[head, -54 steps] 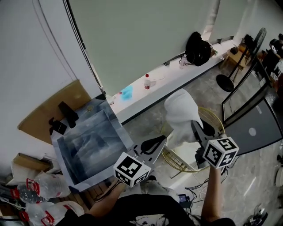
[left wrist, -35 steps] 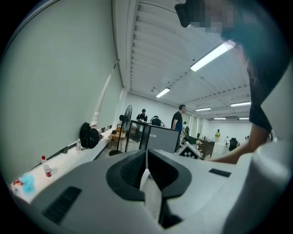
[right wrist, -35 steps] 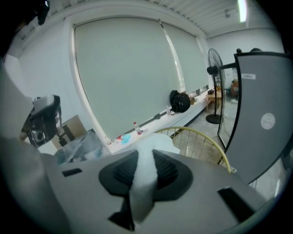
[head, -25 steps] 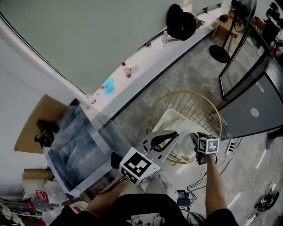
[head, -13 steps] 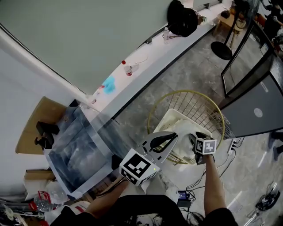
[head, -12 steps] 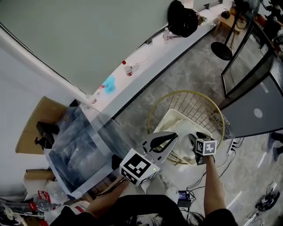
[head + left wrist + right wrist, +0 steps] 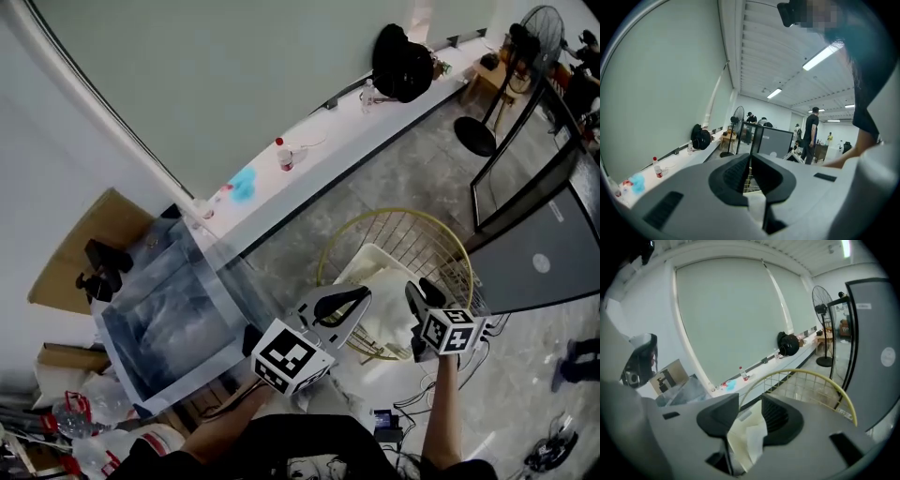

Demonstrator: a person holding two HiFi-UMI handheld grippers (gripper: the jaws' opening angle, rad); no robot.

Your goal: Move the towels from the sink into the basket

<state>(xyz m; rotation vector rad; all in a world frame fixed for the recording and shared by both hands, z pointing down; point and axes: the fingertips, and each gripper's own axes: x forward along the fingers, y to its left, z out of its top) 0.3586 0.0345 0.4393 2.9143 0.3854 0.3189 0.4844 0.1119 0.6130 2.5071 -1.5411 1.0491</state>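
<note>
Pale green wall (image 7: 234,75), white ledge (image 7: 380,120), grey floor (image 7: 412,183).

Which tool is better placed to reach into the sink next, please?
Left: the left tool is nearer the steel sink, while the right tool, jaws just opened and empty, hovers over the yellow wire basket.

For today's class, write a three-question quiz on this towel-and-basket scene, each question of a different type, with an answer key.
1. True or false: the white towel lies inside the yellow wire basket.
2. What stands on the white ledge along the wall? A. a red-capped bottle; B. a kettle; C. a potted plant.
3. Fill in: between the jaws of the left gripper there is ____.
Key: 1 true; 2 A; 3 nothing, the jaws are together.
</note>
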